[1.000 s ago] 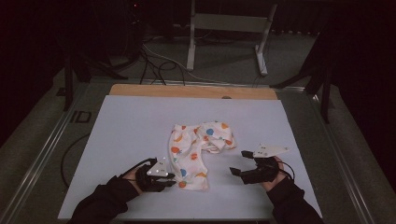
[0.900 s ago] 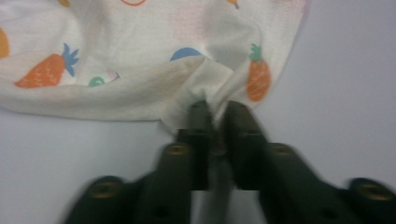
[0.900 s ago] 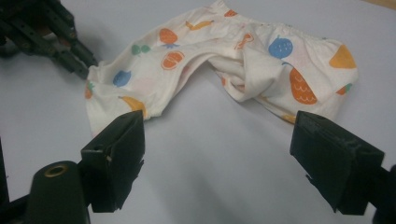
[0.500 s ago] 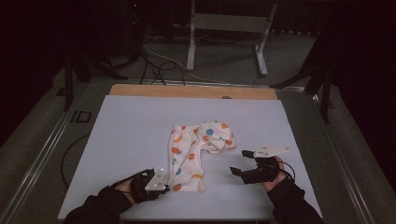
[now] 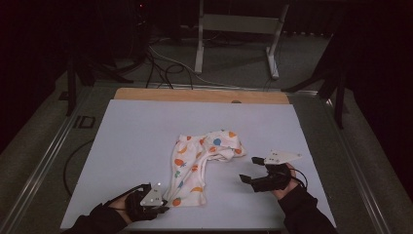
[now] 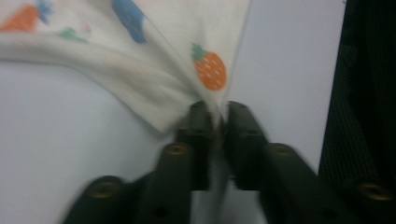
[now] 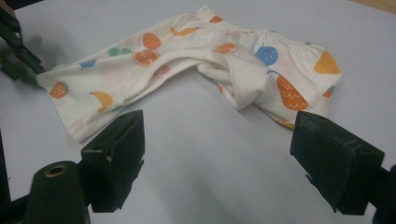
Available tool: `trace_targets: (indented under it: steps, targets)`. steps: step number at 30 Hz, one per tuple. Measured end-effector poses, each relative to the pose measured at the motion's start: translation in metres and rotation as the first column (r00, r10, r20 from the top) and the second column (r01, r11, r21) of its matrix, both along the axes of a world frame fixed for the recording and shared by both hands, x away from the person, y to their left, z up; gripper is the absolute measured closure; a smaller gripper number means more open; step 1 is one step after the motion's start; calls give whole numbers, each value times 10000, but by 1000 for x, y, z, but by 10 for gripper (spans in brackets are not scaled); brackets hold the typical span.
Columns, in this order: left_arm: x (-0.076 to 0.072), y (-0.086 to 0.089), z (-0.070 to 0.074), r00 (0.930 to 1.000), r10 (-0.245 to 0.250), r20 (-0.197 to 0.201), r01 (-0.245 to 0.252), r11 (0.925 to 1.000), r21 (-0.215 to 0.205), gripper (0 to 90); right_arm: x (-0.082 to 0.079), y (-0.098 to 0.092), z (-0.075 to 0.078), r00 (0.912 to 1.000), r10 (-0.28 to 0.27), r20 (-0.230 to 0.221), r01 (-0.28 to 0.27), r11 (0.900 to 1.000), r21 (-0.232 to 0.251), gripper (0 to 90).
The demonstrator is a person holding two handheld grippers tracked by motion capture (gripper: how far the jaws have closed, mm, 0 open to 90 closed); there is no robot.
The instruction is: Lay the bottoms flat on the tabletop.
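Pinching trouser hem, left tool; right tool agape.

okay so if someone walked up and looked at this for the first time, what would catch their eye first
Probably the fruit-print baby pants, crumpled mid-table on the white sheet. Next, the left gripper, near the front edge, pinching a leg corner by a strawberry. The right gripper sits open beside the pants, holding nothing.

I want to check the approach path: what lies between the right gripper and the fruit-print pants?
Only bare white table. In the right gripper view, the open right gripper faces the pants with nothing between.
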State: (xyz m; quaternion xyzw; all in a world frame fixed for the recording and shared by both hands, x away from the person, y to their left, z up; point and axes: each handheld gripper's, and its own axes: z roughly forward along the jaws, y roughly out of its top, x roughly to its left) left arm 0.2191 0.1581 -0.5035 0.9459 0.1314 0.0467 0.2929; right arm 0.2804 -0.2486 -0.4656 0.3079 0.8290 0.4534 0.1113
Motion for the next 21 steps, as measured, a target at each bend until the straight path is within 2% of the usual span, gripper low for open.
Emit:
trace_targets:
  steps: [1, 4, 6, 8, 10, 13, 15, 17, 19, 21]
  targets:
    - [0, -1, 0, 9999, -41, -98, 41, 10000, -38, 621, 0, 0, 0, 10000, 27, 27, -27, 10000, 0, 181]
    - [-3, -5, 2, 9999, -111, 83, 114, 9995, -298, 451, 1, -1, 0, 10000, 2, -12, -2, 10000, -37, 181]
    - [-3, -8, 7, 9997, -66, 231, 80, 9981, -609, 434, 1, -1, 0, 10000, -5, 1, 5, 10000, -15, 181]
    - [-3, -10, 14, 9988, 286, 405, -244, 9948, -988, 409, 1, -1, 0, 10000, -4, 11, 4, 10000, -23, 181]
    - [-3, -13, 22, 9974, 587, 417, -519, 9874, -1492, 406, 1, -1, 0, 10000, -16, 9, 16, 10000, -23, 180]
    - [-3, -24, 29, 9971, 613, 453, -516, 9804, -1902, 407, 1, -1, 0, 10000, -13, 39, 13, 10000, -20, 180]
    - [-4, -37, 31, 9983, 498, 300, -430, 9795, -1966, 410, 1, -1, 0, 10000, -35, 19, 35, 10000, -20, 180]
    - [-5, -51, 30, 9998, 82, 207, -39, 9793, -2026, 416, 1, -1, 0, 10000, -42, 32, 42, 10000, 6, 180]
    - [-5, -67, 25, 9995, -175, 245, 215, 9848, -1722, 427, 1, -1, 0, 10000, -21, 22, 21, 10000, -39, 180]
    - [-3, -82, 18, 9992, -181, 343, 227, 9904, -1367, 449, 1, 0, 0, 10000, -57, -4, 57, 10000, 32, 180]
